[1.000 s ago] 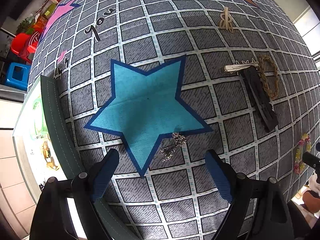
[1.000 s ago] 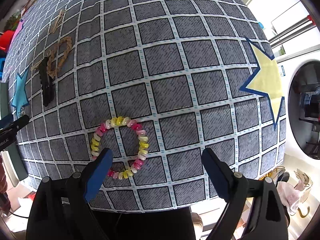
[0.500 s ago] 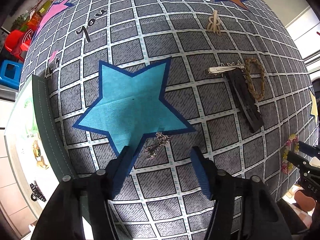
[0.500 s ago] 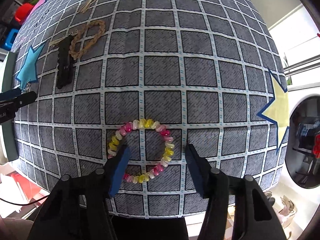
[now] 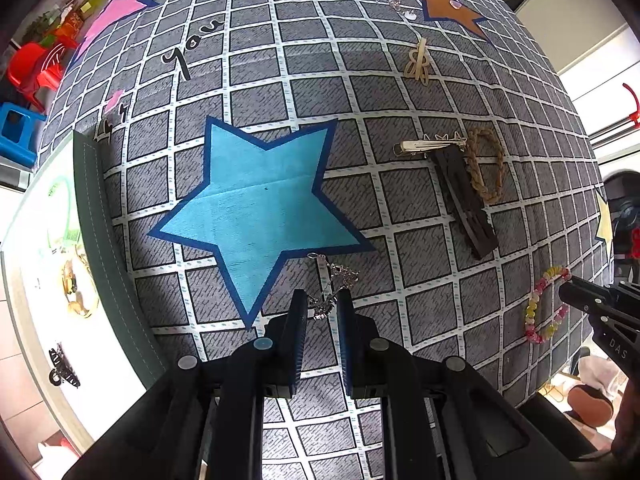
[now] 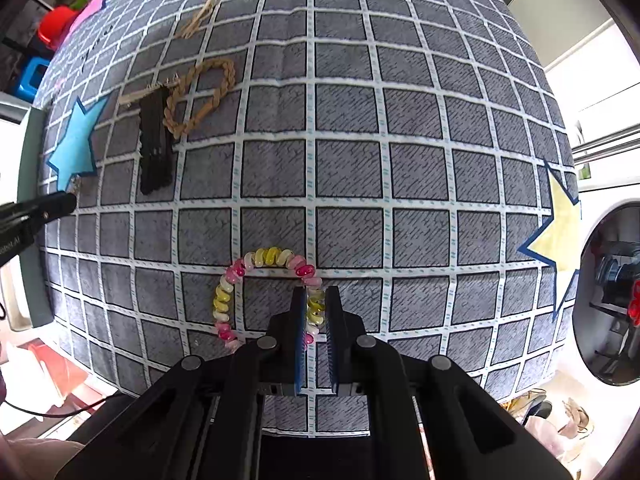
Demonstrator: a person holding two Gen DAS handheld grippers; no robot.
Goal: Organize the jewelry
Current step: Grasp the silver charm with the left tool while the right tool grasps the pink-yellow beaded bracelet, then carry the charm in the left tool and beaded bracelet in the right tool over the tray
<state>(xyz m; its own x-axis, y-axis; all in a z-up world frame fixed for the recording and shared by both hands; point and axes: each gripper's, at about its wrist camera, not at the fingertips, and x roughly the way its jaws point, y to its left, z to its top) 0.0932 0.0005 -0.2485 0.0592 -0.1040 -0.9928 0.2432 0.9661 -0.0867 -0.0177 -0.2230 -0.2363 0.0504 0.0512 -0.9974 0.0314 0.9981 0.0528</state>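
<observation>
We have a big table with a gray checked cloth [image 5: 420,200] on it, and a big blue star [image 5: 256,208] printed on the cloth. Our jewelry lies on top of it.

The largest piece is the long black hair clip [image 5: 464,200]. It looks stiff and flat, so we would take it by its two long sides. Touching it are a twisted brown rope bracelet [image 5: 486,168], which looks soft and bendy, and a thin silver clip [image 5: 430,145], which looks hard and smooth.

Next is the bead bracelet [image 6: 264,292], pink, yellow and white, near the front edge of the table. Our right gripper [image 6: 316,308] has just been closing, and its jaws now pinch the right side of the ring. The beads look smooth and round, so we think they could slip. The ring looks light and floppy, so it will likely hang down when we lift it. Holding the bead row straight across, as we do now, seems best.

The smallest is the silver chain piece [image 5: 332,288], just below the blue star's lower right point. Our left gripper [image 5: 322,308] has just been closing too. Its jaws are nearly together with the chain's near end between them, and it looks pinched. The chain looks very light, thin and loose. It could slide out or get tangled, so we should squeeze the thick bunch, not one thin link.
</observation>
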